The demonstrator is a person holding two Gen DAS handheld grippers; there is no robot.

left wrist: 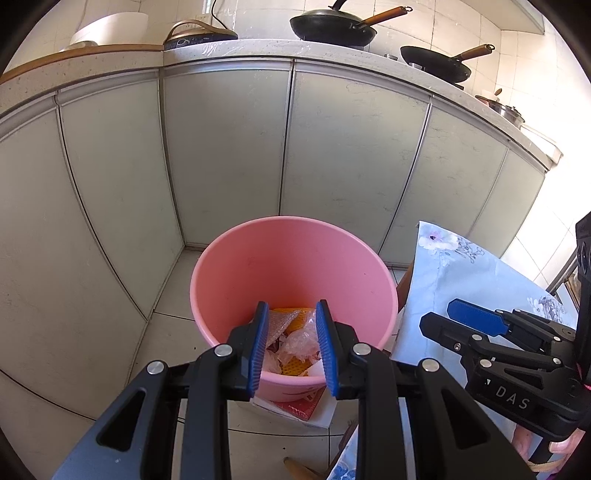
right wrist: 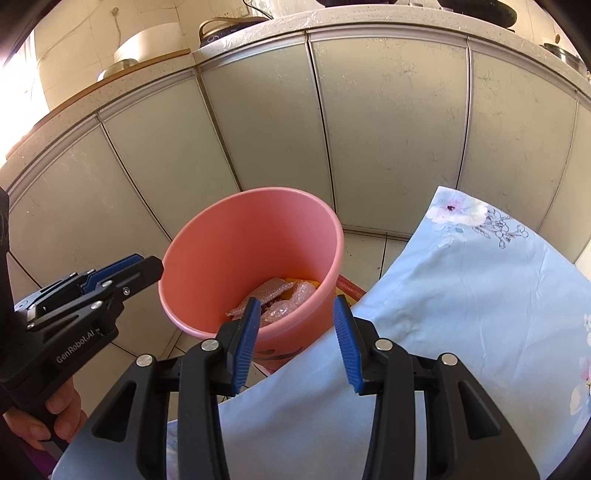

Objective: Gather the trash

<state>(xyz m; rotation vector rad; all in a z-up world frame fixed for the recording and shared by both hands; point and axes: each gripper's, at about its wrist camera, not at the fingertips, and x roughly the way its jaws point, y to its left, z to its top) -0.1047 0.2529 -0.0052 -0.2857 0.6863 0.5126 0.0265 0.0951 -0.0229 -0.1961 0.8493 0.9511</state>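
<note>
Left gripper (left wrist: pixel 291 347) hangs empty above trash-filled bucket (left wrist: pixel 295 258); only left view shows woks (left wrist: pixel 332 27).

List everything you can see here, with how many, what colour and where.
bin: one, pink, on the floor before the cabinets
trash: several crumpled clear wraps with yellow-orange pieces, inside the bin
cloth: one, light blue with flowers, right of the bin
red packet: one, red and white, flat on the floor under the bin's near side
cabinets: a row of pale grey-green doors, behind the bin
woks: two, black with brown handles, on the counter
metal pot: one, silver, far right of the counter
white bowl: one, on the counter, left
left gripper: black with blue fingers, open, over the bin
right gripper: black with blue fingers, open, empty
</note>
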